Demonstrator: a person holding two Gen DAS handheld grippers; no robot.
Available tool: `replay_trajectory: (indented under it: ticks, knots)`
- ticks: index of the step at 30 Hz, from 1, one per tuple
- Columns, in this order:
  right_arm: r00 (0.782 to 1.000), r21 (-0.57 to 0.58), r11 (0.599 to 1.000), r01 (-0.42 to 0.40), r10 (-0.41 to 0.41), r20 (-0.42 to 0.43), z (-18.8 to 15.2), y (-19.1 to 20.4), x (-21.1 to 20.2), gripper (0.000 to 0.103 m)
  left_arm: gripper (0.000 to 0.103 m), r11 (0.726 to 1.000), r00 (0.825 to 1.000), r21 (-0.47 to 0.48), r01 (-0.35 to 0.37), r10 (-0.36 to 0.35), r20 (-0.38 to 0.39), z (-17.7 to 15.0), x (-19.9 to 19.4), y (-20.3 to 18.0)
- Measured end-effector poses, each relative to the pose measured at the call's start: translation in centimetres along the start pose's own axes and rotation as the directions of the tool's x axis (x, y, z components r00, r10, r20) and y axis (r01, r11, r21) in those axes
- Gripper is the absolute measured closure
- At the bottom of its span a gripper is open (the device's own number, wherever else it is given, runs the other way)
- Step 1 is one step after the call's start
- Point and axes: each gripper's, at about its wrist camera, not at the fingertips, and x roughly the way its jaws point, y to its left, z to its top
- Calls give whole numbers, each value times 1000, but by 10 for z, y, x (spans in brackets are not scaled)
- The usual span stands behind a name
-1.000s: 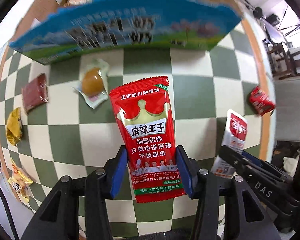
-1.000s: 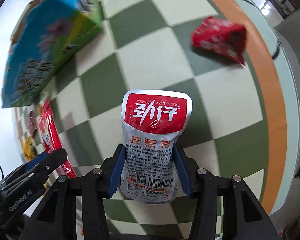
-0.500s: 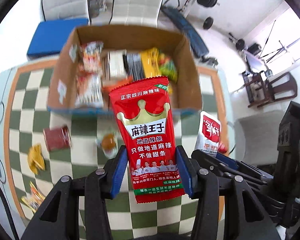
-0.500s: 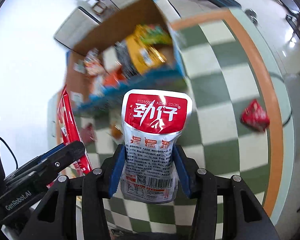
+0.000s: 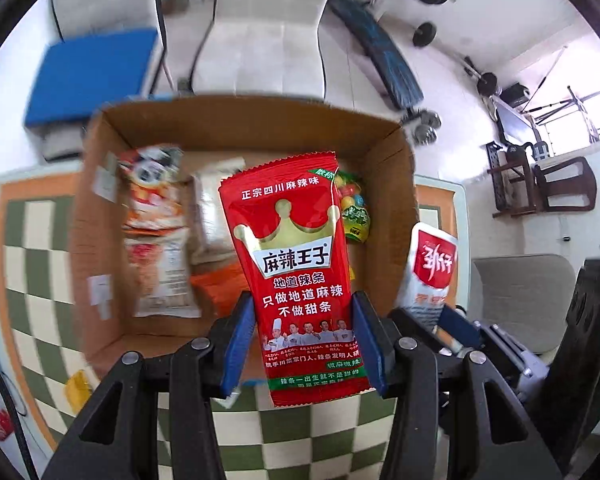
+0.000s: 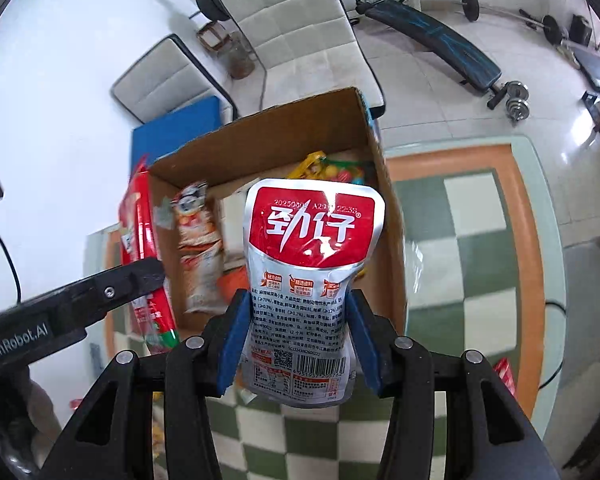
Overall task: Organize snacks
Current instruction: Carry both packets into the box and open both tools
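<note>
Since a second ago both grippers have risen from just above the checked bench [image 5: 28, 240] and travelled toward the cardboard box [image 5: 252, 128], which now lies open under them instead of showing only its printed side wall. Both point steeply down, side by side.

The left gripper [image 5: 302, 344] has its blue fingers [image 5: 238, 344] pinching the lower part of a red snack packet [image 5: 296, 264] by its side edges. The packet stands upright between them, hanging above the middle of the box; it is glossy red with a gold crown, white lettering and a green strip at the bottom.

The right gripper [image 6: 298, 342] has its fingers [image 6: 234, 344] pinching a silver pouch [image 6: 308, 280] the same way, low on its sides, over the right part of the box. The pouch has a red top panel with white characters, fine print and a barcode below.

Inside the box lie other snacks [image 5: 156, 232], blurred. Beyond it stand white chairs [image 6: 292, 28] and a weight bench [image 6: 432, 36].
</note>
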Motion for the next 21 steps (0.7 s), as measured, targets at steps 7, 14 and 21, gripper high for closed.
replay_trajectory:
  ticks: [7, 14, 21]
  knots:
    - [996, -28, 998, 51, -53, -72, 14, -4, 36, 51, 57, 999, 982, -19, 40, -43, -183, 18, 58, 1]
    - [990, -6, 999, 49, -49, -129, 13, -14, 54, 44, 56, 999, 964, -25, 21, -27, -263, 11, 80, 1]
    - [985, -1, 998, 68, -67, -159, 15, -18, 59, 19, 46, 1000, 963, -18, 17, -21, -270, 8, 76, -1]
